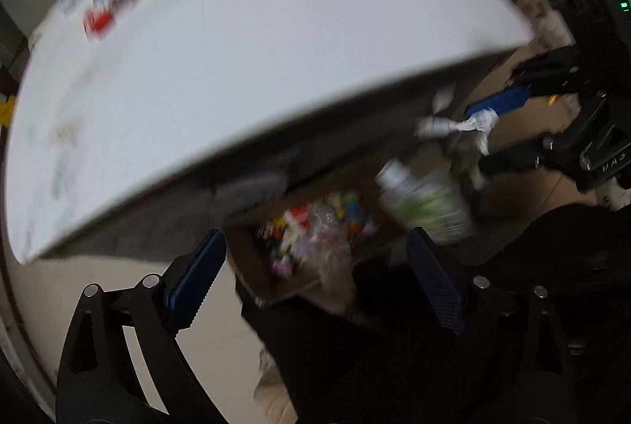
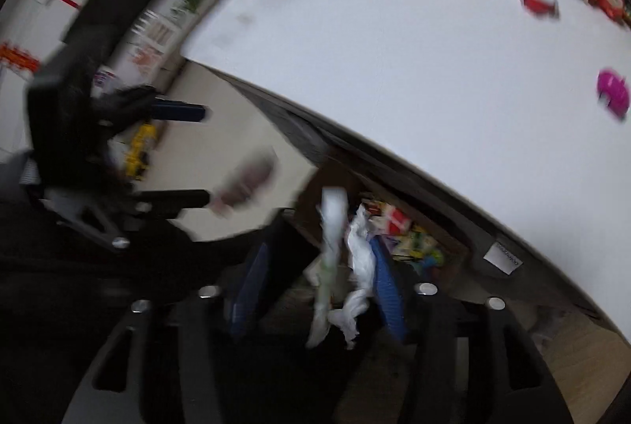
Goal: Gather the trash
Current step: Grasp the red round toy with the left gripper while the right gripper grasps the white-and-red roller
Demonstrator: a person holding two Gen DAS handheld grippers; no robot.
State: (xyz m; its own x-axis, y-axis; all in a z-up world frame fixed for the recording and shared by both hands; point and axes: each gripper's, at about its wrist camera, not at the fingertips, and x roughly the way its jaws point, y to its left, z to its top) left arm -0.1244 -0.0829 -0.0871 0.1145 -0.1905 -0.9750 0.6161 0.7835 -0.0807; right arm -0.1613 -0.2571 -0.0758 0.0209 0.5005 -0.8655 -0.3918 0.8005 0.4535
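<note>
Now both grippers off white table (image 1: 236, 69) edge, above brown cardboard box (image 1: 276, 290) of mixed trash. Left gripper (image 1: 315, 282) wide open, empty; white-green plastic bottle (image 1: 422, 203) apparently mid-air above box. Right gripper (image 2: 315, 290) parted, crumpled white tissue (image 2: 359, 266) against one finger. Risk: tissue clings, bottle bounces out

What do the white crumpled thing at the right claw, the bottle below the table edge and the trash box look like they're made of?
Crumpled wad: probably tissue or thin paper, matte white with soft creases.
Bottle: likely plastic, white with a green printed label and a slight sheen, though motion blur leaves this uncertain.
Box: seems to be cardboard, plain brown and matte, with a raw-looking edge.
</note>
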